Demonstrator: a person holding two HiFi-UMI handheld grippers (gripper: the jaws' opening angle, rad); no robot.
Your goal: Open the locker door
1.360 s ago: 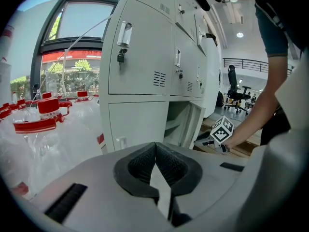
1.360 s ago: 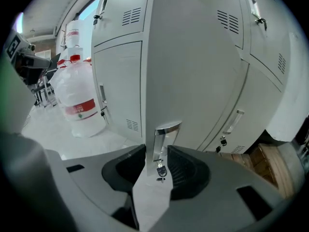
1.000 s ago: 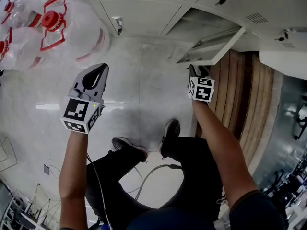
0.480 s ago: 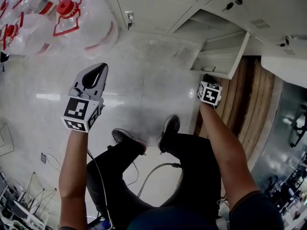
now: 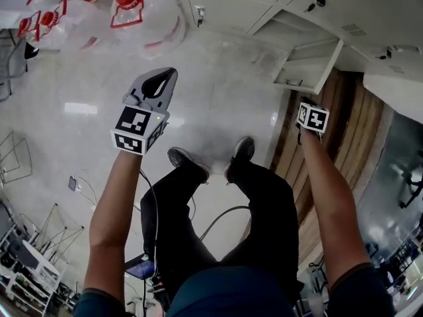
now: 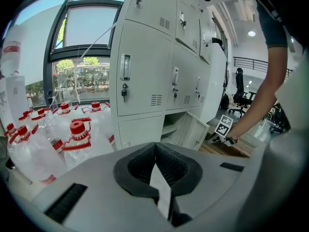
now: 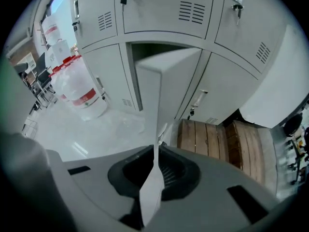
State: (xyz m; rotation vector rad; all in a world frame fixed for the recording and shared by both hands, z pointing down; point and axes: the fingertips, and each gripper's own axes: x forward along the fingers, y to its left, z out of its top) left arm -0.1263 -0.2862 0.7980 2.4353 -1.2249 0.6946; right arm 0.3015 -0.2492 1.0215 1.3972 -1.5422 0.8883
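The grey locker door [image 5: 310,65] of a bottom compartment stands swung open toward me, showing shelves inside; it also shows in the right gripper view [image 7: 166,91] and the left gripper view [image 6: 195,132]. My right gripper [image 5: 312,115] hangs below and beside the door, apart from it, its fingers hidden behind its marker cube. Its jaws have just been closing, and in its own view the right gripper [image 7: 156,148] has its tips together with nothing between them. My left gripper [image 5: 168,72] is raised over the pale floor, shut and empty, the same in its own view [image 6: 155,144].
Large water bottles [image 5: 135,8] with red caps stand left of the lockers. A wooden plank platform [image 5: 334,131] runs along the right. My shoes [image 5: 242,152] and a cable [image 5: 221,220] are on the glossy floor. Neighbouring locker doors [image 7: 161,6] are closed, with keys in them.
The right gripper has drawn back from the open door's edge and risen, and its jaws have come together. The left gripper has also risen. The door stays open.
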